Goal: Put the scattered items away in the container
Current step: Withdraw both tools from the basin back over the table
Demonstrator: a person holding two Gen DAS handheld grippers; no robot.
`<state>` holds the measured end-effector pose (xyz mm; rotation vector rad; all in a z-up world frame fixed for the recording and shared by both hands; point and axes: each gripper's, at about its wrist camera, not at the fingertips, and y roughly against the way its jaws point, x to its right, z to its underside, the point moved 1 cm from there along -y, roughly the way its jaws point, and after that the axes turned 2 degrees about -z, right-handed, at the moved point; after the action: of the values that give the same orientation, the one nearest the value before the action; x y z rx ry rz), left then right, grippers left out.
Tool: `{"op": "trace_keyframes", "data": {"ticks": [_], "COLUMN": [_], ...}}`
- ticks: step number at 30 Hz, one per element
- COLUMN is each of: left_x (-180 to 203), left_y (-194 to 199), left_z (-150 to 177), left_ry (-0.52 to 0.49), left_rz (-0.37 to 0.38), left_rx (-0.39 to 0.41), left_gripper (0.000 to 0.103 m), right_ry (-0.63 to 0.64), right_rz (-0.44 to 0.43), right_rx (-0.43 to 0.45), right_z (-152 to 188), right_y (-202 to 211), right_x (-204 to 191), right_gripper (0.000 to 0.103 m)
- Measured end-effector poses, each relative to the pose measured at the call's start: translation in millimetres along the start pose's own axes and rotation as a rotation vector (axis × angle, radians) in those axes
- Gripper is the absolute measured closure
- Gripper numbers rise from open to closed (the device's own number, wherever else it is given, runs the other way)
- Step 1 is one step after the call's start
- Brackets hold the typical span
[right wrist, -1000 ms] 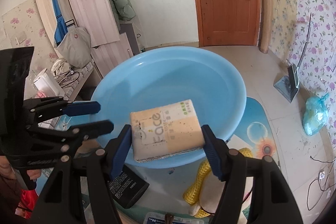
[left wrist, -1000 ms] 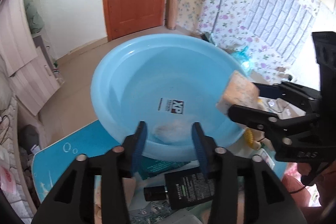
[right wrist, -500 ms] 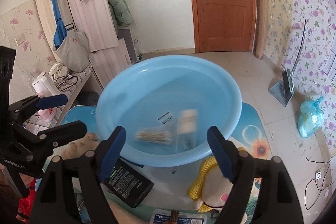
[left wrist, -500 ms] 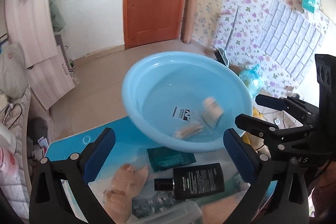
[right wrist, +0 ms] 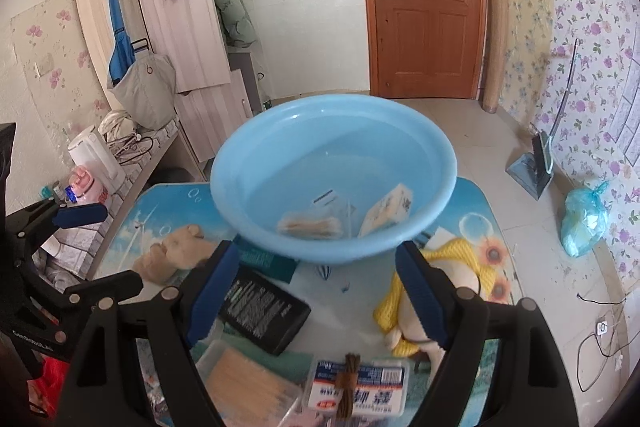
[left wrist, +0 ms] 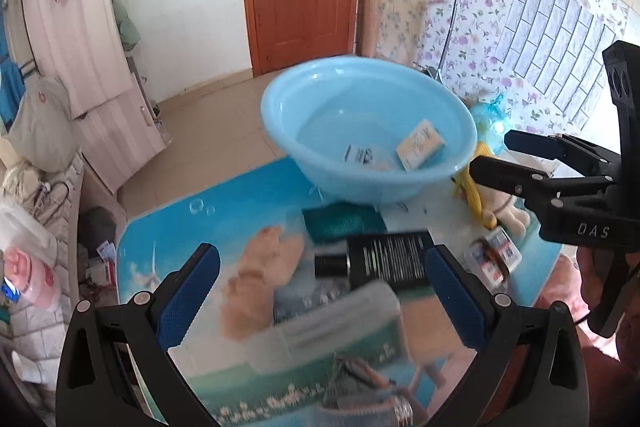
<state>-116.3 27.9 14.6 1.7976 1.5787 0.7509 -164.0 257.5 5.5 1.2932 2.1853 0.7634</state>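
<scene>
So far two items lie in the blue basin (right wrist: pixel 332 163): tissue pack (right wrist: pixel 387 211), cotton swabs (right wrist: pixel 310 225); black bottle (right wrist: pixel 262 307), plush toys, boxes remain on the table (right wrist: pixel 476 199); both grippers' jaws apart, empty.

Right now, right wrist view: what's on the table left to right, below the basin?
Tan plush toy → black bottle → white labelled box → yellow knitted toy. The blue basin sits behind them, and both grippers are open with nothing in them.
</scene>
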Motion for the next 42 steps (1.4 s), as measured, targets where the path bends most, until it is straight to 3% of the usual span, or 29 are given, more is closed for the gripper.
{"op": "trace_keyframes", "data": {"ticks": [11,42], "left_x": [-15,-12], "left_y": [14,12], "left_z": [34,85], "left_ry": [0.08,0.109], "left_rz": [0.019,-0.018], "left_rx": [0.013,-0.045], "left_gripper": [0.0,0.0], "right_ry": [0.005,-0.03], "right_rz": [-0.006,-0.013], "right_rx": [-0.035,-0.117], "right_z": [27,78], "right_y": [12,18], "right_x": [-14,-1], "right_gripper": [0.022,0.021]}}
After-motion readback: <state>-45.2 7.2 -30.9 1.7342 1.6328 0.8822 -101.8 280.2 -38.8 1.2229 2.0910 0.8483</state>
